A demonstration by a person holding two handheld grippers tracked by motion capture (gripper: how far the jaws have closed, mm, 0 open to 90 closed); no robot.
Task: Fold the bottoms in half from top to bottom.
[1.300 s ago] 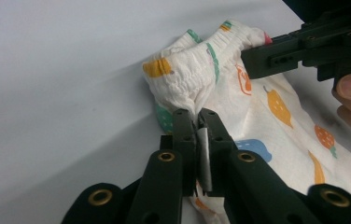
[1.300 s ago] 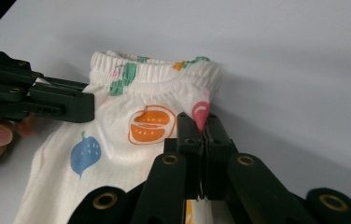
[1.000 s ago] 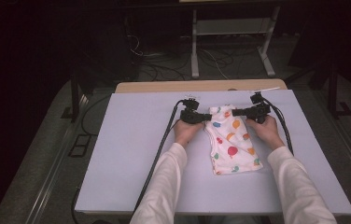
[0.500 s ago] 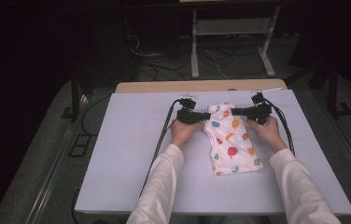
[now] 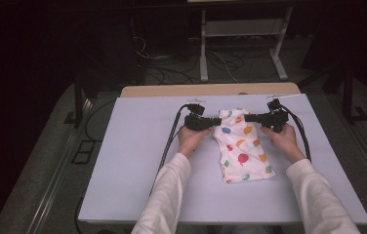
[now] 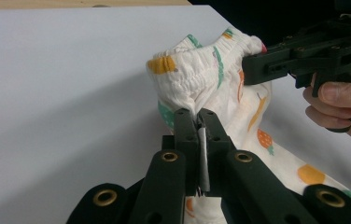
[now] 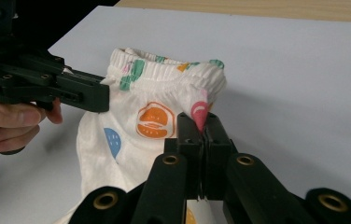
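Observation:
Small white shorts (image 5: pixel 241 144) with coloured fruit prints lie on the white table sheet (image 5: pixel 137 146), waistband at the far end. My left gripper (image 5: pixel 215 121) is shut on the left side of the elastic waistband (image 6: pixel 197 70). My right gripper (image 5: pixel 248 117) is shut on the waistband's right side (image 7: pixel 200 112). Both pinch cloth between the jaws and hold the waistband raised a little off the sheet, while the legs rest flat toward the person. In the left gripper view the right gripper (image 6: pixel 253 70) appears at the upper right; in the right gripper view the left gripper (image 7: pixel 101 98) appears at the left.
The white sheet covers a wooden table whose far edge (image 5: pixel 211 90) shows bare wood. Black cables (image 5: pixel 169 141) trail from both grippers along the forearms. Beyond the table are a dark floor, more cables and a metal stand (image 5: pixel 242 44).
Both grippers have stayed clamped on the waistband and shifted slightly toward the far edge, drawing the shorts a little farther up the sheet.

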